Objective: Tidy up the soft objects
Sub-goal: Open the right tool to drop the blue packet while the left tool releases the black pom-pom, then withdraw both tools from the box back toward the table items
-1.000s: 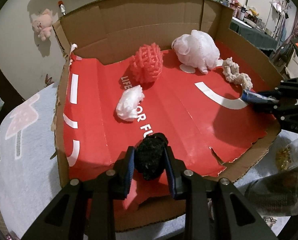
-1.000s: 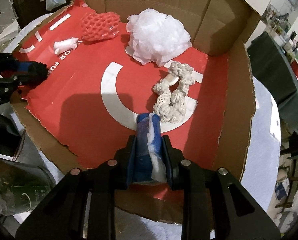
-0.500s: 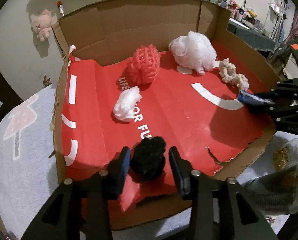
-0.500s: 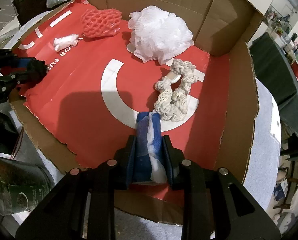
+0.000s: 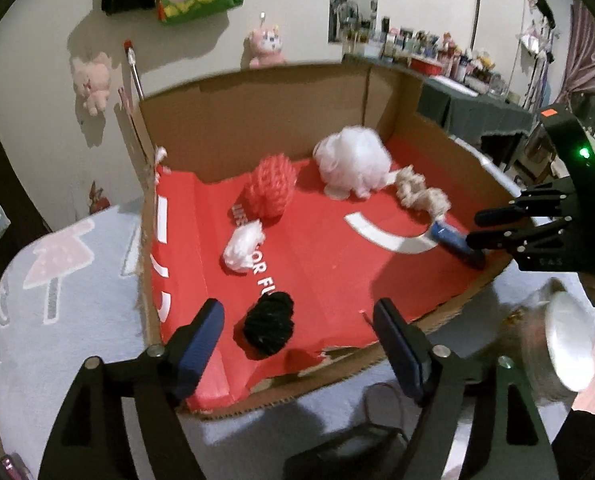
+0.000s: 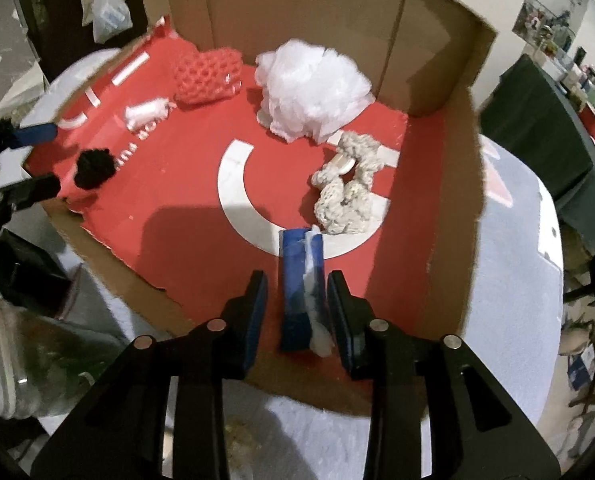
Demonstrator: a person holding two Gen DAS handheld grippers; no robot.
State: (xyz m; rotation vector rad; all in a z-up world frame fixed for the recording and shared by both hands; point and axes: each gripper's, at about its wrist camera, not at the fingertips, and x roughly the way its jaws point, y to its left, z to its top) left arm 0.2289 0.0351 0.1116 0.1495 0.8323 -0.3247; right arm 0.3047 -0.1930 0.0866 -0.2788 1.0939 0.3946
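Left wrist: the left gripper (image 5: pixel 297 340) has just been opening and now stands wide, freeing the black pom-pom (image 5: pixel 268 326), which lies between its 2 fingers on the red box floor (image 5: pixel 317 264); that piece looks delivered.

Right wrist: the right gripper (image 6: pixel 295 308) has just been opening slightly; the blue roll (image 6: pixel 297 284) sits between its jaws, left pad clear, just before the rope toy (image 6: pixel 347 188).
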